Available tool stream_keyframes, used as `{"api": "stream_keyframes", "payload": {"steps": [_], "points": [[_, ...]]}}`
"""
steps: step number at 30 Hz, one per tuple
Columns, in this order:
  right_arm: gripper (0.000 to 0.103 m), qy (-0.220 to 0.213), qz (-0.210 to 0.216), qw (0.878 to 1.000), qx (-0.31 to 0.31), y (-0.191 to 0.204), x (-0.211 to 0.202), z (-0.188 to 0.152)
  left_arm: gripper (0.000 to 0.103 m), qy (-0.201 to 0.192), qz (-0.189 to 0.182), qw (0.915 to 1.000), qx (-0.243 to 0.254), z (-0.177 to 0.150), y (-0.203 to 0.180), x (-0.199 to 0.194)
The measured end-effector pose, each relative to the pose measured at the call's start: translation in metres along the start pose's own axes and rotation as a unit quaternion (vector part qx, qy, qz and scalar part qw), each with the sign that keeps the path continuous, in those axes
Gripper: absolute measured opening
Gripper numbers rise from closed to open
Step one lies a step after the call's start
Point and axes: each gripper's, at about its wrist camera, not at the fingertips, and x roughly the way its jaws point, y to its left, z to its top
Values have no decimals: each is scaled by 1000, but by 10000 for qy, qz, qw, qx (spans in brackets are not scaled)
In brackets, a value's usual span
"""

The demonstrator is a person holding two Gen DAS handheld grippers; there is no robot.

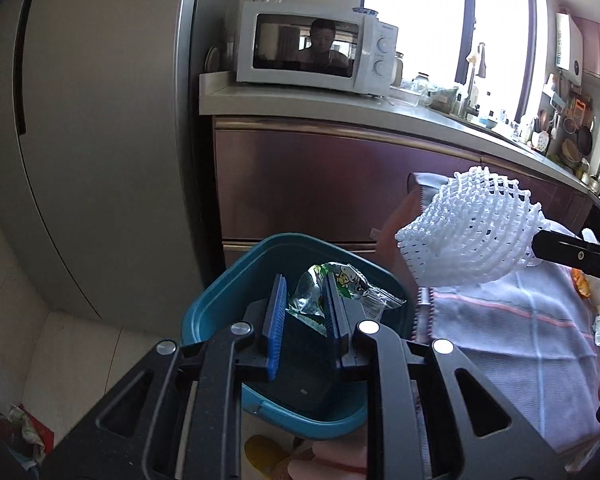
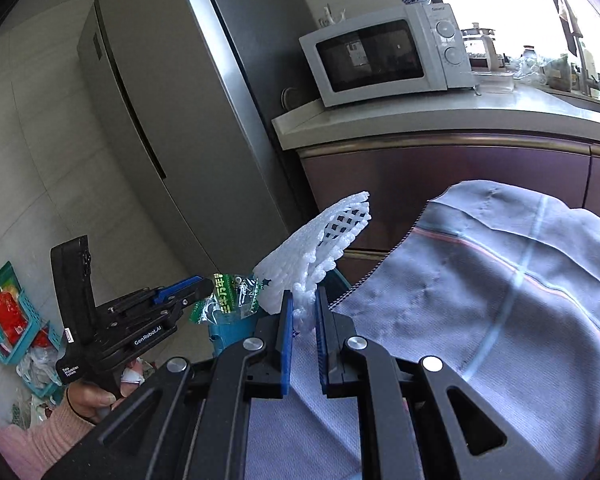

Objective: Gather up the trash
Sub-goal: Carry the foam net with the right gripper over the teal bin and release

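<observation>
My left gripper (image 1: 304,304) hovers over a teal bin (image 1: 204,304). A green and clear snack wrapper (image 1: 340,288) sits between its blue pads, which stand apart. In the right wrist view the wrapper (image 2: 228,296) hangs at the left gripper's tip (image 2: 192,286) above the bin (image 2: 232,332). My right gripper (image 2: 302,304) is shut on a white foam fruit net (image 2: 320,248) and holds it in the air beside the bin. The net (image 1: 472,224) shows in the left wrist view at the right gripper's black tip (image 1: 540,246).
A table under a grey checked cloth (image 2: 500,300) lies to the right, with more wrappers (image 1: 596,292) on it. A counter with a white microwave (image 1: 320,52) stands behind, a grey fridge (image 1: 100,120) to the left. A teal basket (image 2: 16,336) with trash lies on the floor.
</observation>
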Motion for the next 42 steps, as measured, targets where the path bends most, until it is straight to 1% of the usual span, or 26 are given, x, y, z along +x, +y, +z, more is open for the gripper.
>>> {"api": "stream_keyframes", "payload": {"steps": [5,11,18,22,24,25,27,28,30,31,33,34,36,37,40,41,42], "points": [[9,407,-71,9991,-140,11,43,5,20,216,121,9997,-74,-2,16,30],[10,813,-95,9965,-187,17,81,7,20,423,228,9988,-135,-1,23,60],[12,1129,-169,9933,-201,21,111,6,21,579,263,9978,-175,-9,24,77],[20,1065,-221,9938,-225,24,112,8,22,653,215,9973,-257,-12,26,83],[23,1019,-229,9943,-203,23,109,7,29,650,166,9972,-327,-16,28,82],[23,997,-225,9946,-181,22,107,6,30,632,144,9973,-352,-15,28,81],[24,938,-209,9952,-161,21,101,4,39,575,91,9976,-378,-18,26,76],[27,888,-202,9957,-161,20,95,3,41,530,39,9978,-385,-18,25,73],[32,755,-189,9968,-201,23,83,2,50,416,-57,9984,-379,-17,21,64],[36,684,-187,9972,-229,24,75,2,51,343,-117,9987,-370,-16,17,59],[40,528,-190,9980,-297,25,58,0,64,153,-275,9988,-365,-13,10,47],[44,438,-217,9983,-326,24,47,-1,67,61,-354,9987,-361,-12,6,39],[50,241,-273,9986,-388,22,22,-7,77,-122,-567,9979,-289,-9,-7,25],[55,138,-328,9985,-406,21,10,-10,79,-212,-650,9975,-204,-9,-16,16],[60,-125,-544,9977,-387,12,-27,-22,87,-492,-1000,9937,136,-8,-49,-7],[61,-200,-631,9972,-335,7,-40,-27,94,-573,-1138,9916,216,-8,-61,-14],[62,-270,-750,9964,-274,2,-51,-32,97,-646,-1280,9893,281,-9,-71,-20]]}}
